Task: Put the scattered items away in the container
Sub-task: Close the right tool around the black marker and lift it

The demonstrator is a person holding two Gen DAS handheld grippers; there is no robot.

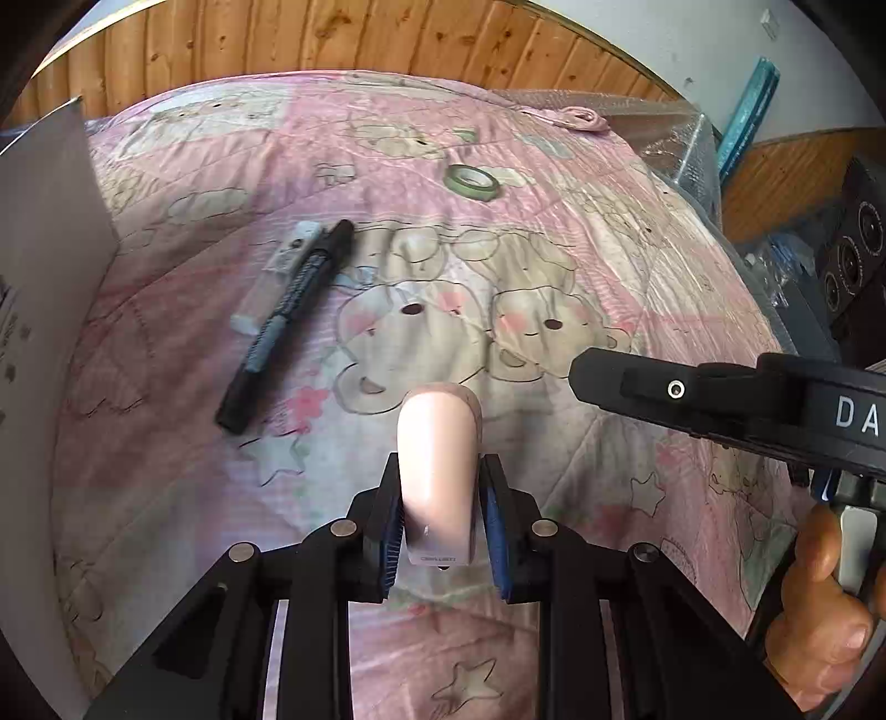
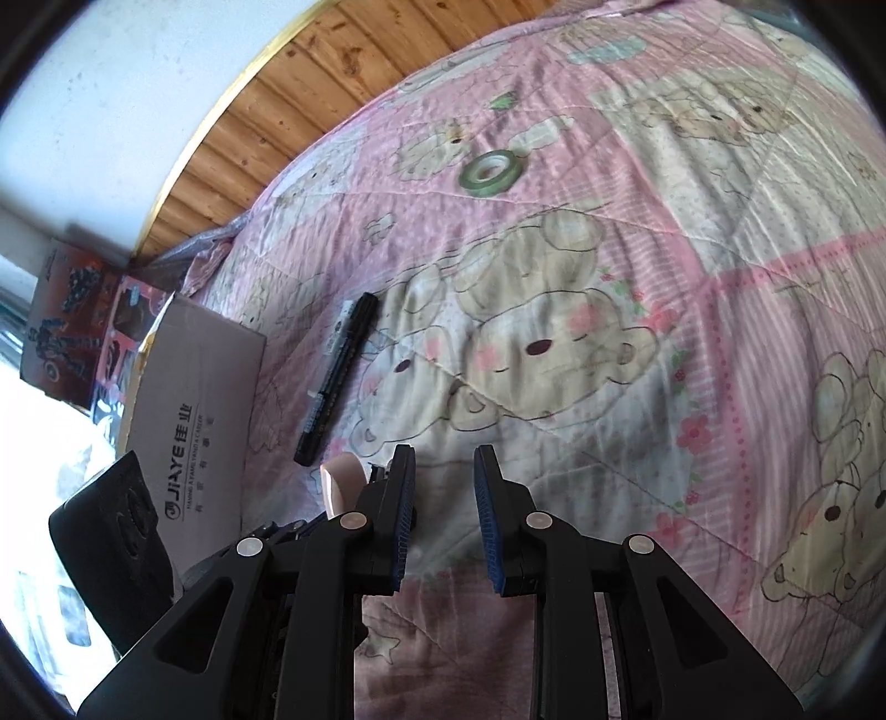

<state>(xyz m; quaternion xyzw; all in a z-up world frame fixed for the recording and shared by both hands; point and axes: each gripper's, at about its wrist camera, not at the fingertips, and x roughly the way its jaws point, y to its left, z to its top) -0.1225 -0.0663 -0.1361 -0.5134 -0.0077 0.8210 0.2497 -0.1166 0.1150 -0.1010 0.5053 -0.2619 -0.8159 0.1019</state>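
Note:
My left gripper (image 1: 440, 487) is shut on a pale pink rounded case (image 1: 440, 459), held above the bedspread; its tip (image 2: 342, 482) shows beside my right gripper. A black marker (image 1: 288, 324) (image 2: 336, 379) lies on the quilt ahead to the left, with a small white clear-capped item (image 1: 279, 274) alongside it. A green tape roll (image 1: 472, 180) (image 2: 492, 166) lies farther off. The cardboard box (image 1: 50, 232) (image 2: 194, 410) stands at the left. My right gripper (image 2: 444, 471) is open and holds nothing; its body (image 1: 720, 401) reaches in from the right.
A pink bear-print quilt (image 1: 554, 266) (image 2: 609, 343) covers the bed. Wooden panelling (image 1: 332, 33) runs behind it. Bubble wrap and dark equipment (image 1: 853, 249) sit at the right edge. A hand (image 1: 825, 598) holds the right gripper's handle. Printed boxes (image 2: 66, 327) stand beyond the cardboard box.

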